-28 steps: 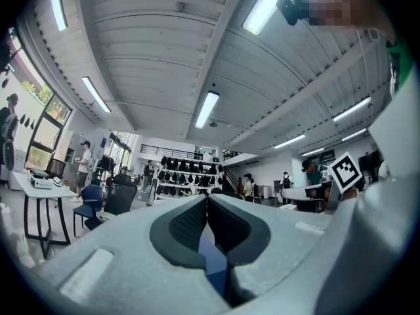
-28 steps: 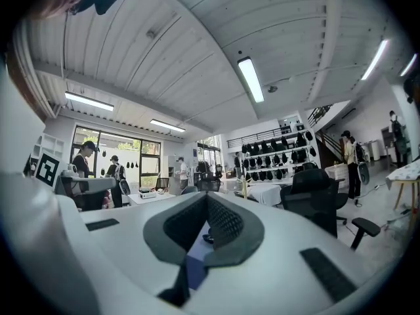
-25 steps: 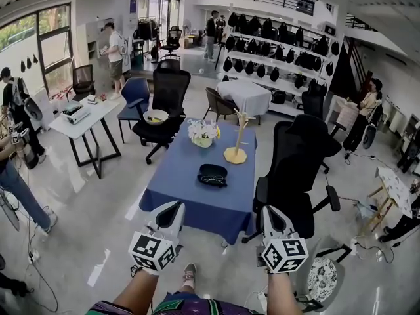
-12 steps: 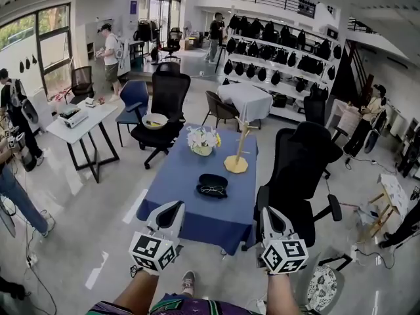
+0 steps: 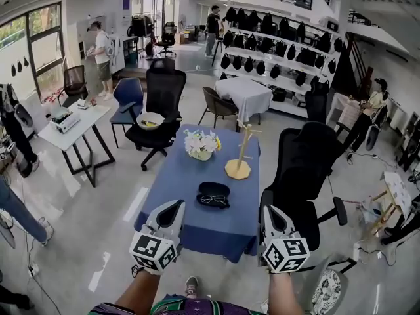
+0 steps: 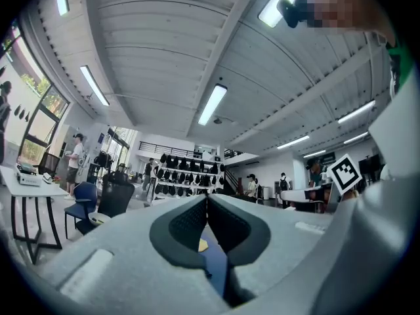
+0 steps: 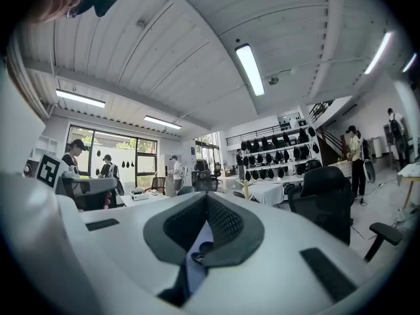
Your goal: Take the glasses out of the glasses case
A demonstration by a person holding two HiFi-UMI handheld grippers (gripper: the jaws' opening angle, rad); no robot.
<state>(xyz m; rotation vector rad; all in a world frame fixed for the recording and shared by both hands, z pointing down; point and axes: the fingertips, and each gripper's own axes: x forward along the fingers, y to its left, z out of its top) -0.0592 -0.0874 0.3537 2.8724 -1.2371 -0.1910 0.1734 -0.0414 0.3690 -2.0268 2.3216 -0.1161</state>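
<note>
Blue counter (image 5: 187,176) up ahead, glasses case (image 5: 213,194) lying crosswise, well past left tool (image 5: 176,206) and right tool (image 5: 268,210), both pinched closed, empty.

Whole view has pushed forward. Blue-cloth table (image 5: 197,176) sits lower in frame and looks bigger. Glasses case (image 5: 214,195) has slid down from mid-frame to just above the bottom centre. Wooden stand (image 5: 238,168) and flower bowl (image 5: 201,145) have dropped with it. Black office chair (image 5: 308,163) at right is larger and lower. White table (image 5: 65,118) has drifted toward the left edge. Person in white shirt (image 5: 102,44), upper left, has shifted left. Person in jeans (image 5: 13,205) at lower left is now mostly cut off.
</note>
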